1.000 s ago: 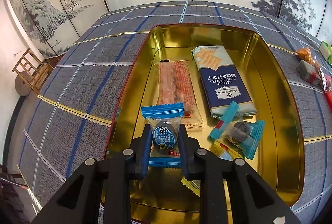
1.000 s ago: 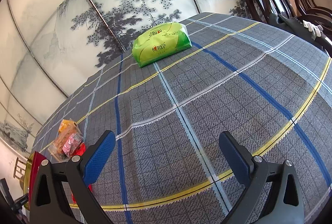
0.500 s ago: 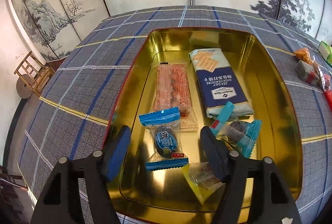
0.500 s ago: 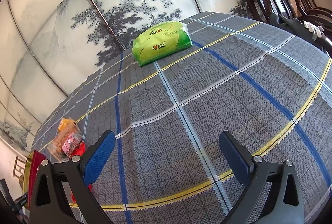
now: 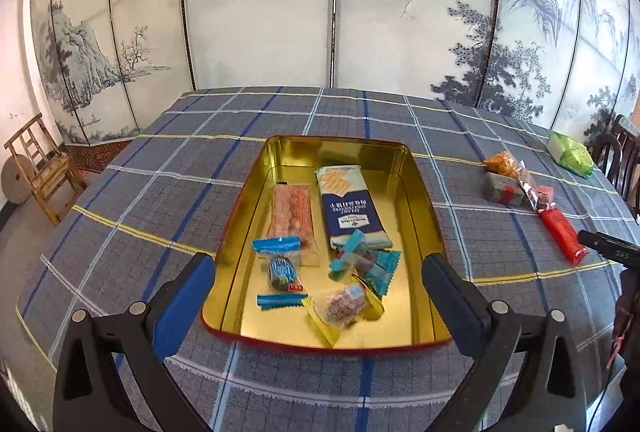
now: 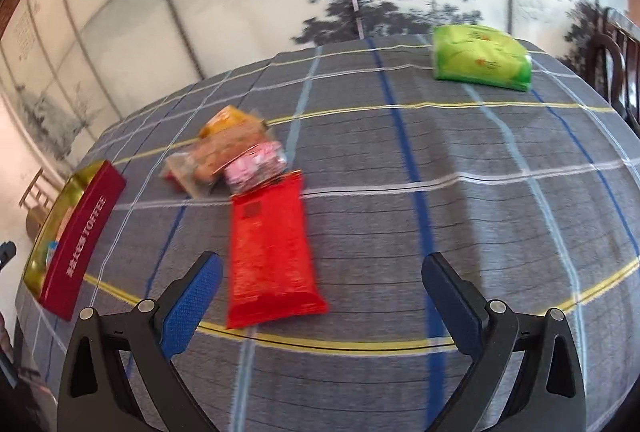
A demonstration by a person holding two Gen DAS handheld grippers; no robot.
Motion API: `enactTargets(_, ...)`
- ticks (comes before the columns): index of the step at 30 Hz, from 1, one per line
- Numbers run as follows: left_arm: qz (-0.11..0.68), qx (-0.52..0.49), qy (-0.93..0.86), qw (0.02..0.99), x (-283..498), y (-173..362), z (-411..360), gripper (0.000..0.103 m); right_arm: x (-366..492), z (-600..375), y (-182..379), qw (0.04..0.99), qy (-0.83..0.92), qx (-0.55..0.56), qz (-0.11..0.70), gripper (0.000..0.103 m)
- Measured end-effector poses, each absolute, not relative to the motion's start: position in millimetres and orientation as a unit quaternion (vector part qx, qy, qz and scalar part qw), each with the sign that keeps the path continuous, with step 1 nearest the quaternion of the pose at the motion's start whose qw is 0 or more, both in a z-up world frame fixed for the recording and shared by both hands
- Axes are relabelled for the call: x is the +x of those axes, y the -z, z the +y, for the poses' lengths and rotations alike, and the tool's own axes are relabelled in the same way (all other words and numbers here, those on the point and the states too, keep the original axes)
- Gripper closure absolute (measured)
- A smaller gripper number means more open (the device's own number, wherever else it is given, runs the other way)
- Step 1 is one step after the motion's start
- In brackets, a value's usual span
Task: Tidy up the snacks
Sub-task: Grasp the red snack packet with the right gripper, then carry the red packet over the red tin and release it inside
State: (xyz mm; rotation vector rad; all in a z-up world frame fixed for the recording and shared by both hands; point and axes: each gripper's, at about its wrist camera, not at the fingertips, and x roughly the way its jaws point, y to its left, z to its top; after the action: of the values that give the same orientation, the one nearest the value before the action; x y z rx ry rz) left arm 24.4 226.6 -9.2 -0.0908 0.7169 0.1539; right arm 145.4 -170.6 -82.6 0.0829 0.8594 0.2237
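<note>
A gold tin (image 5: 424, 216) with red outer walls holds a navy cracker pack (image 5: 348, 211), a pink wafer pack (image 5: 291, 216), teal-wrapped candies (image 5: 372, 264), a yellow-edged candy (image 5: 344, 306) and a blue-wrapped candy (image 5: 282, 274). Above the tin's near end, my left gripper (image 5: 316, 262) has its jaws opening wide, with nothing held between them. My right gripper (image 6: 322, 262) stands open over the cloth. A red packet (image 6: 268, 248) lies flat just inside its left finger, untouched. Behind that packet sits a pile of pink (image 6: 256, 163), clear (image 6: 204, 159) and orange (image 6: 230, 121) snacks.
A green tissue pack (image 6: 480, 57) lies at the table's far right. The tin's red side (image 6: 84, 228) shows at the left of the right wrist view. Dark chairs stand off the right edge, a small wooden chair (image 5: 44, 171) on the floor at left. A painted screen backs the table.
My left gripper let go of the blue-wrapped candy, which now lies in the tin, then opened wide and drew back and up. My right gripper swung left to the red packet and snack pile.
</note>
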Motion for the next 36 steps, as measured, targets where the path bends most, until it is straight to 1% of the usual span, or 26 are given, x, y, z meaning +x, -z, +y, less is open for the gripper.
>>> enactTargets(4,0.348,-0.05,-0.061,0.934,2,14,221,0.0,157,-137,93,0.889,-0.117,-0.01,0.443,0.003)
enactTargets(5,0.349,-0.053,-0.058,0.934,-2,15,221,0.0,159,-134,95,0.886,-0.118,-0.017,0.449,0.005)
enactTargets(7,0.352,-0.065,-0.053,0.932,-10,18,221,0.0,160,-131,98,0.887,-0.11,-0.04,0.447,0.01)
enactTargets(8,0.353,-0.07,-0.049,0.932,-14,20,222,0.0,159,-131,98,0.888,-0.103,-0.054,0.444,0.02)
enactTargets(9,0.355,-0.072,-0.045,0.931,-17,21,221,0.0,158,-132,96,0.89,-0.101,-0.06,0.441,0.033)
enactTargets(10,0.355,-0.072,-0.043,0.931,-19,23,221,0.0,159,-136,94,0.89,-0.102,-0.06,0.44,0.041)
enactTargets(11,0.355,-0.072,-0.042,0.931,-22,24,220,0.0,160,-140,92,0.888,-0.104,-0.059,0.443,0.051)
enactTargets(12,0.355,-0.073,-0.041,0.931,-24,26,219,0.0,160,-143,91,0.887,-0.106,-0.063,0.445,0.053)
enactTargets(16,0.36,-0.088,-0.035,0.928,-27,29,217,0.0,159,-145,90,0.885,-0.115,-0.091,0.442,0.054)
enactTargets(18,0.356,-0.092,-0.032,0.929,-30,27,214,0.0,155,-147,89,0.888,-0.111,-0.101,0.435,0.057)
enactTargets(20,0.351,-0.091,-0.029,0.931,-34,25,211,0.001,148,-151,86,0.892,-0.109,-0.103,0.426,0.058)
enactTargets(23,0.349,-0.082,-0.027,0.933,-37,24,205,0.0,136,-162,71,0.903,-0.109,-0.08,0.408,0.059)
enactTargets(28,0.349,-0.086,-0.024,0.933,-37,22,200,0.001,122,-163,37,0.92,-0.1,-0.079,0.372,0.059)
enactTargets(36,0.341,-0.094,-0.073,0.932,-52,21,199,0.001,145,-135,12,0.935,-0.062,-0.071,0.342,0.059)
